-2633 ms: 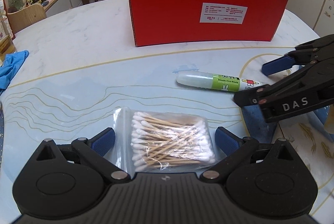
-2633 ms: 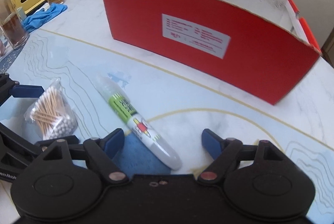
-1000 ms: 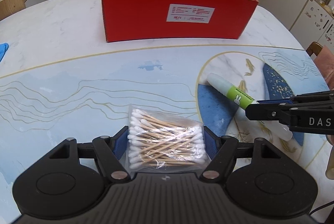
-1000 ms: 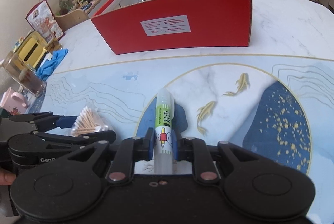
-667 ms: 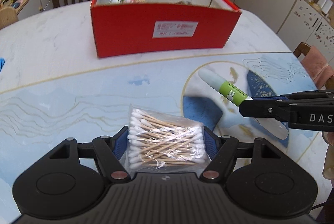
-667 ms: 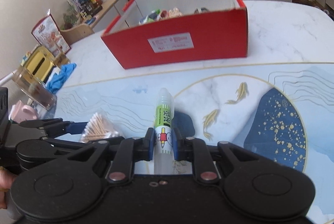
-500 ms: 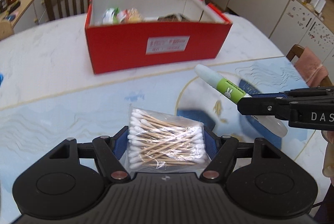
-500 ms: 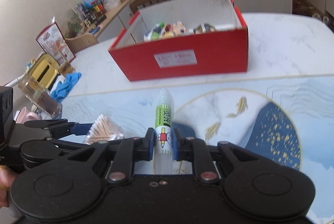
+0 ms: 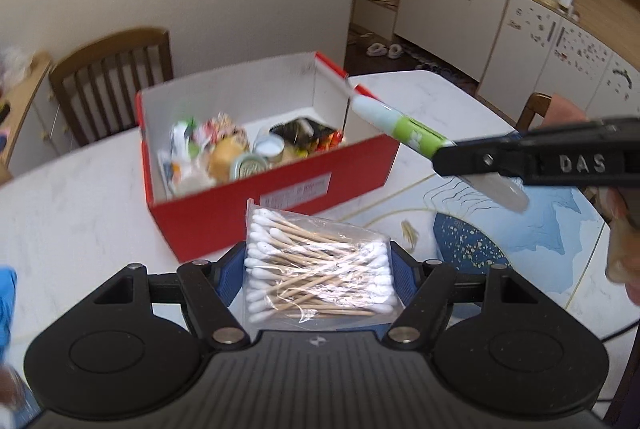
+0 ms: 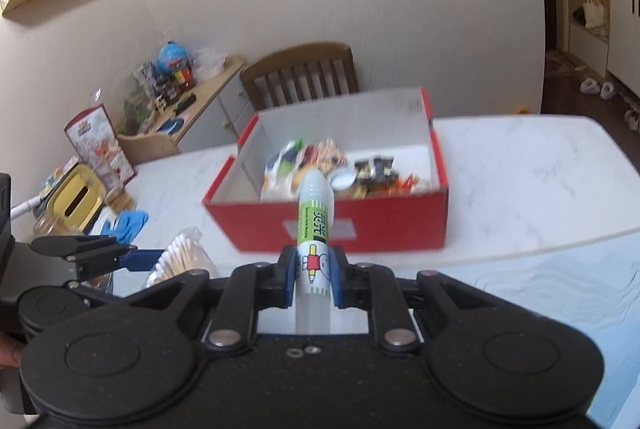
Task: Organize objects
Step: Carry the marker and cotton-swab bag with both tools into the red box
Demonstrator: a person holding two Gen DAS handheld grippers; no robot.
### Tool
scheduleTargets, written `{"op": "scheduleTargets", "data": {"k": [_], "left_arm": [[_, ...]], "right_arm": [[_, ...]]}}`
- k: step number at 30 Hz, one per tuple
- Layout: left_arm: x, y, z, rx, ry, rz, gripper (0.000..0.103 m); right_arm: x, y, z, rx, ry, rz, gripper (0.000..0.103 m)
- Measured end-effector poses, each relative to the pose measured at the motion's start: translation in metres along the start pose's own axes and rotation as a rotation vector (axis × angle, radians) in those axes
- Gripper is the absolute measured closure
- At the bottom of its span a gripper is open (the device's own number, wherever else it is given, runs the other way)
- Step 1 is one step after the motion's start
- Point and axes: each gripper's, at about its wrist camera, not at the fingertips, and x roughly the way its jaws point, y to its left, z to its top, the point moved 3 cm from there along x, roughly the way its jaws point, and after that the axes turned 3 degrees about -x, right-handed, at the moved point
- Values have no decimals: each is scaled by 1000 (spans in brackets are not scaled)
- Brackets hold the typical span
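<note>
The left gripper (image 9: 318,271) pinched a light, crushable bag of cotton swabs (image 9: 316,265) across its sides, jaws half open. The right gripper (image 10: 313,283), jaws nearly closed, clamped a stiff, probably slippery glue stick (image 10: 314,229) mid-barrel, centre frame before the red box (image 10: 360,225).

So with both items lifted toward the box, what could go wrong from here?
The swab bag is soft plastic in the left gripper, so it could slip or snag the red box wall. The glue stick, held near its base by the right gripper, could pivot. The box is already crowded.

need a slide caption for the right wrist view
Right gripper clamps a glue stick aimed at the open red box of odds and ends; left gripper carries bagged cotton swabs.
</note>
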Motion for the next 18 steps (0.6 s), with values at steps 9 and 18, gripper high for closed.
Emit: {"op": "scheduleTargets", "data": {"k": [9, 18], "left_arm": [[7, 4, 34, 66, 4, -4, 31], [27, 29, 73, 62, 10, 23, 31]], "right_arm": [[11, 0, 34, -21, -28, -10, 86], [33, -5, 64, -48, -49, -38, 86]]}}
